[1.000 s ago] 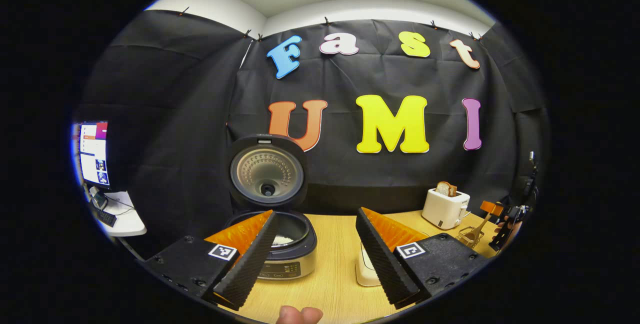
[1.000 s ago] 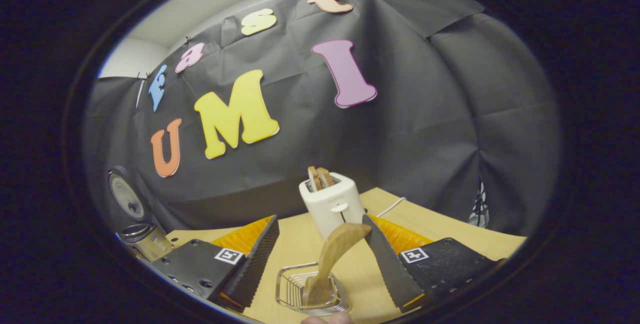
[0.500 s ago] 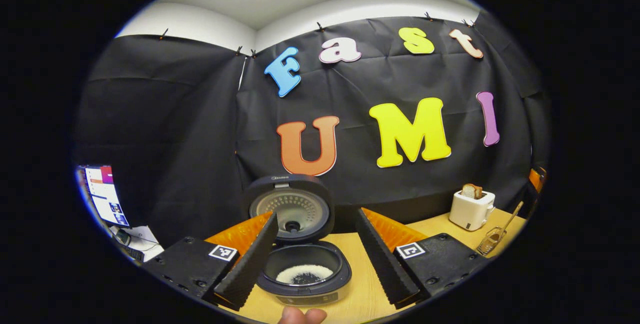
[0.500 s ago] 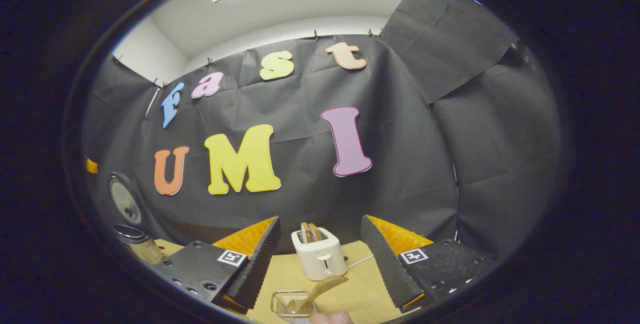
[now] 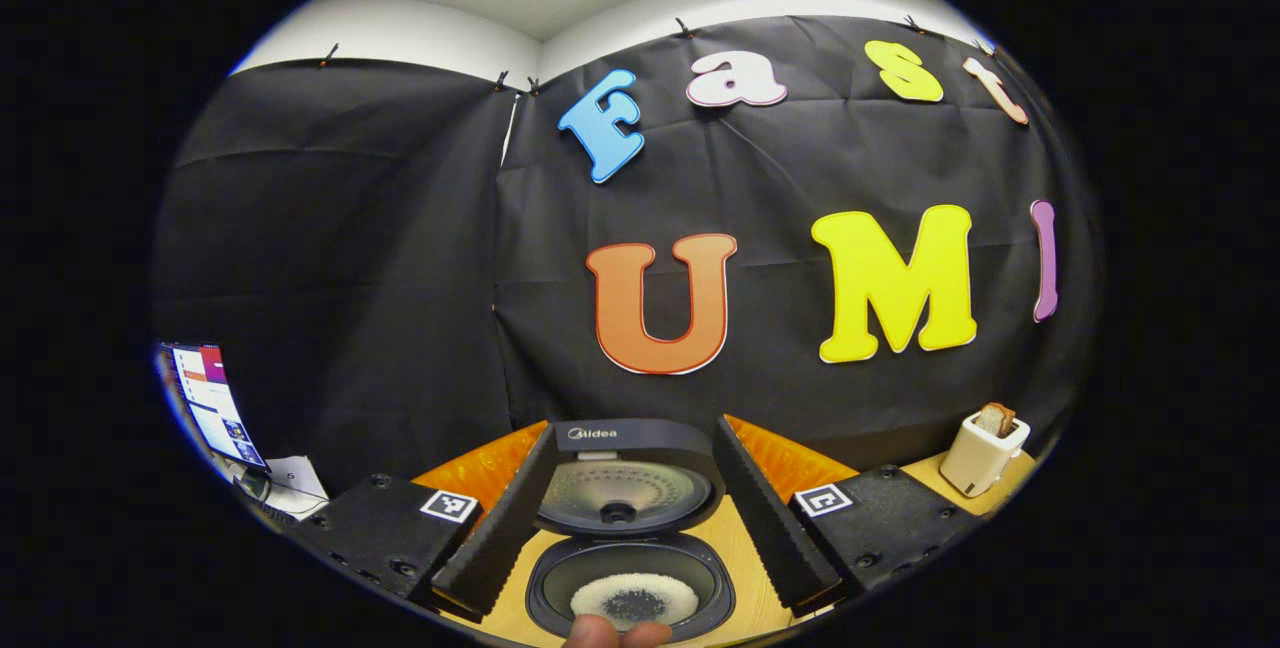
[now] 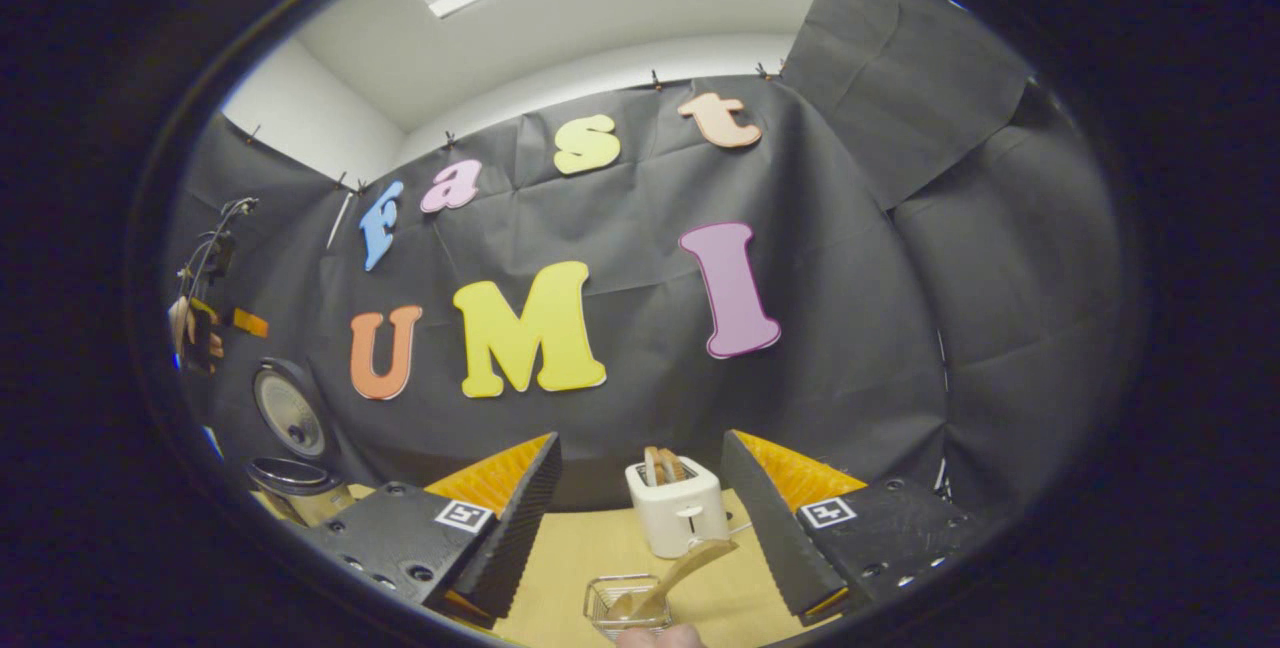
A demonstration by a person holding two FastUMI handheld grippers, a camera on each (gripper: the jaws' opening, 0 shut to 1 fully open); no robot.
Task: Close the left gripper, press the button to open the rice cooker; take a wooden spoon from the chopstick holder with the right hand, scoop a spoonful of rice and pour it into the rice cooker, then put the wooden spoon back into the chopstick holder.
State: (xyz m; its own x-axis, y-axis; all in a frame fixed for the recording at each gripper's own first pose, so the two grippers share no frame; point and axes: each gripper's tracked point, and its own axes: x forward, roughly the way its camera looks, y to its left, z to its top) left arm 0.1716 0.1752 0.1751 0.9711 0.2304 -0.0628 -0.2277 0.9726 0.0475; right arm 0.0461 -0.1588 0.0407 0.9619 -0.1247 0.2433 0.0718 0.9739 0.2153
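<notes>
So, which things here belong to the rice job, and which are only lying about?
For the job:
- rice cooker, lid open, rice inside
- wooden spoon, back in the chopstick holder
- left gripper and right gripper, both open and empty

Lying about:
- toaster with bread
- monitor

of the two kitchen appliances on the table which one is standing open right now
The dark round rice cooker: its lid is swung up and white rice shows in the pot. The white boxy toaster just holds bread slices in its slots.
</notes>
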